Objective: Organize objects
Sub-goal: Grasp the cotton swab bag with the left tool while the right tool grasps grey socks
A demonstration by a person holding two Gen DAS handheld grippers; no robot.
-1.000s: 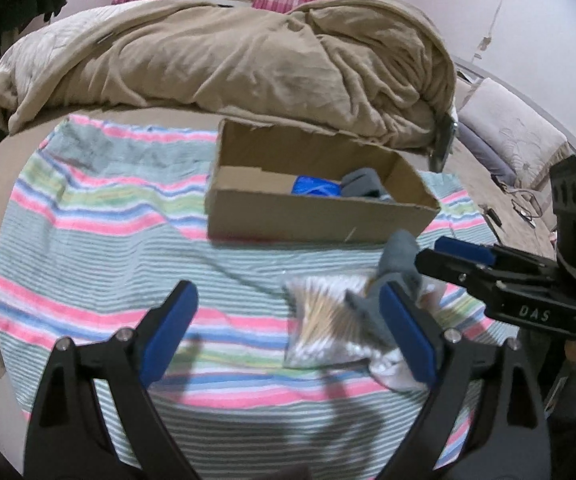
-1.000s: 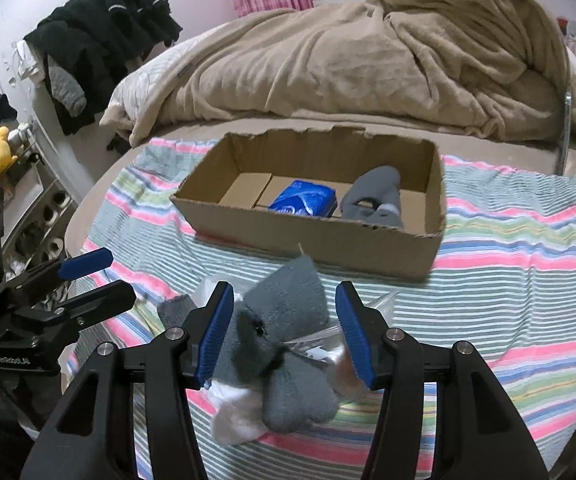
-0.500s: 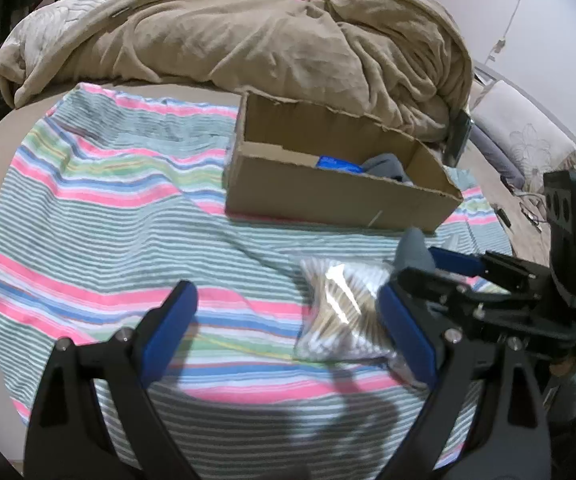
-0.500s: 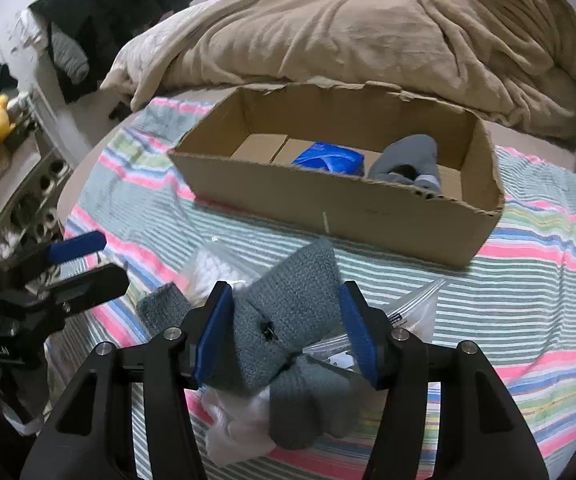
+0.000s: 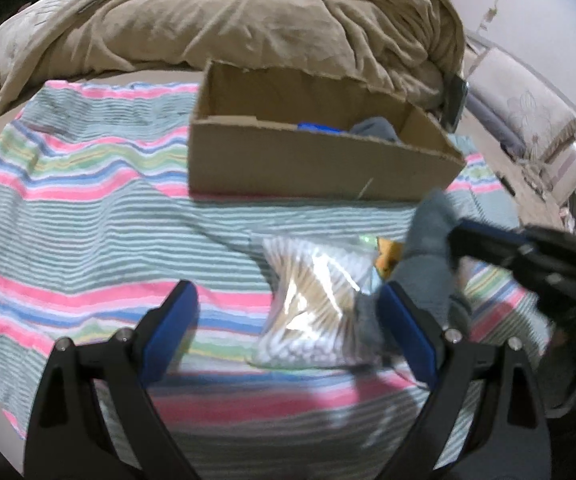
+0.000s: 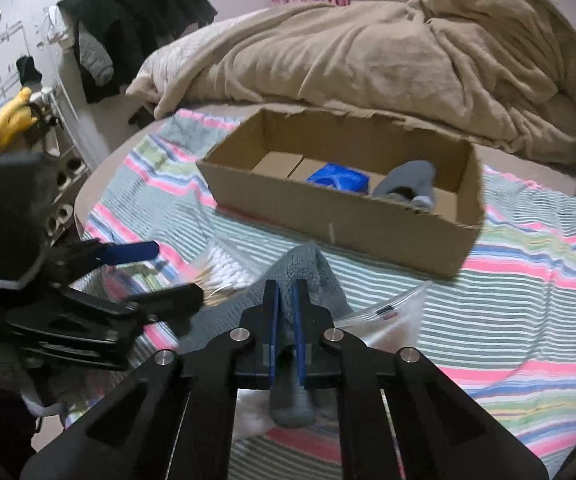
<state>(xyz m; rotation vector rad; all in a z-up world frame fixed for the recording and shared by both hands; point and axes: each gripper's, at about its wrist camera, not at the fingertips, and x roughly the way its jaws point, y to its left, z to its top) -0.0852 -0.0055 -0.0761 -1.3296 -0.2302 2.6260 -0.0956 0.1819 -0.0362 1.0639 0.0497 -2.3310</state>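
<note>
My right gripper (image 6: 285, 292) is shut on a grey sock (image 6: 308, 268), which hangs over the striped cloth in front of the cardboard box (image 6: 340, 216). The box holds a blue packet (image 6: 338, 178) and another grey sock (image 6: 410, 180). In the left wrist view the held sock (image 5: 428, 248) and the right gripper (image 5: 464, 236) are at the right. My left gripper (image 5: 288, 320) is open and empty just above a clear bag of cotton swabs (image 5: 316, 300). The box (image 5: 308, 164) lies beyond it.
A striped cloth (image 5: 88, 220) covers the bed. A heaped tan duvet (image 6: 388, 60) lies behind the box. A clear plastic bag (image 6: 388, 316) lies under the right gripper. Dark clothes (image 6: 136, 20) hang at the left, by a shelf rack (image 6: 60, 184).
My right gripper has closed on the grey sock and lifted it. My left gripper has stayed open and moved closer to the bag of cotton swabs.
</note>
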